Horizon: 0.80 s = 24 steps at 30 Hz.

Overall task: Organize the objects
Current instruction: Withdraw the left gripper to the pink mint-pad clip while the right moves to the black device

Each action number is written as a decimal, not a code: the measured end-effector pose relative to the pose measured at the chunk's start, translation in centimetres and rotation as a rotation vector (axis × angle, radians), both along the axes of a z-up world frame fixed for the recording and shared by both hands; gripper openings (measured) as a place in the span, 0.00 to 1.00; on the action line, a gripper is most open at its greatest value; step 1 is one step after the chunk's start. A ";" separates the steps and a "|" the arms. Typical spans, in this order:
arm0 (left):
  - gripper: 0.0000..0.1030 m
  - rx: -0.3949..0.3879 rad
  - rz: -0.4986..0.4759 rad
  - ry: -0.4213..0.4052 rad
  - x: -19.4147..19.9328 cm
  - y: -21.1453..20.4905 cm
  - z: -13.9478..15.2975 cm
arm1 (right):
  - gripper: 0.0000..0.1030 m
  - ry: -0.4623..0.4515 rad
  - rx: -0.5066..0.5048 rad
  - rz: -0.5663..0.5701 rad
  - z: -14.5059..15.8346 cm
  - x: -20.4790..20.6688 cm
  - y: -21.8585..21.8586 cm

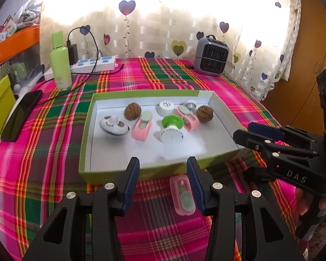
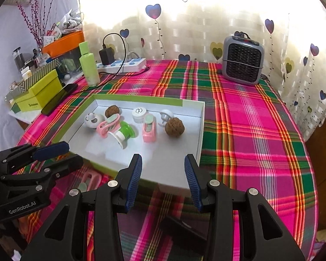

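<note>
Pink plastic clips and other small things lay gathered in the shallow white cardboard box with lime-green outer walls (image 1: 84, 152), which sat on your table under a pink, green and red plaid cloth (image 1: 43, 152). Inside the box you had two brown walnuts (image 1: 132, 111) (image 1: 204, 113), one toward its far left and one toward its far right. Between them stood a round white cap (image 1: 165, 108). A white oval dish-shaped gadget (image 1: 114, 126) rested at the box's left end. Two pink clips with pale green pads (image 1: 142, 126) (image 1: 188, 118) lay in the middle of the box, either side of a green-and-white spool-shaped piece (image 1: 170, 128) tipped on its side. A small white and silver knob (image 1: 190, 104) sat at the box's far wall, near the right walnut.

One more pink clip (image 1: 183, 195) lay outside the box, on the cloth just before its near wall, below your left gripper (image 1: 164, 181). That gripper's blue-padded fingers were spread apart with nothing pinched between them. Your right gripper (image 2: 164, 181) hung over the box's near right corner, its fingers likewise spread and empty.

Beyond the box stood a lime-green bottle (image 1: 60, 65), a white power strip (image 1: 95, 63) and a small grey heater (image 1: 212, 55).
</note>
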<state>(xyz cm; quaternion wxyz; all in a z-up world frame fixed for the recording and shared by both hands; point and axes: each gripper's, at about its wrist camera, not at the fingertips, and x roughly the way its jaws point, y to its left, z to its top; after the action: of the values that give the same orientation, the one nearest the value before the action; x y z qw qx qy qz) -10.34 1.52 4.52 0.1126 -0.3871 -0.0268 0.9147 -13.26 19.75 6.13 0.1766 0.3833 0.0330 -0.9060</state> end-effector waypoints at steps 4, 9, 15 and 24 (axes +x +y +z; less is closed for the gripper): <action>0.42 0.006 -0.005 -0.002 0.8 -0.1 -0.1 | 0.41 0.000 -0.003 0.000 -0.1 0.6 0.2; 0.42 0.024 -0.009 -0.007 1.6 -0.4 -0.4 | 0.41 0.013 -0.014 -0.001 -0.1 1.7 0.6; 0.43 0.029 -0.020 -0.031 2.3 -0.2 -1.3 | 0.41 0.018 -0.002 -0.014 -0.2 2.9 1.9; 0.43 0.046 -0.038 -0.070 2.2 0.2 -2.5 | 0.41 0.005 -0.004 -0.019 -0.8 4.2 3.4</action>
<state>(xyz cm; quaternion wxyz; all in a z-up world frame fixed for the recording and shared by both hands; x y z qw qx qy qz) -8.11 1.73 2.03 0.1377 -0.4167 -0.0445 0.8975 -9.04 23.18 5.33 0.1688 0.3809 0.0282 -0.9086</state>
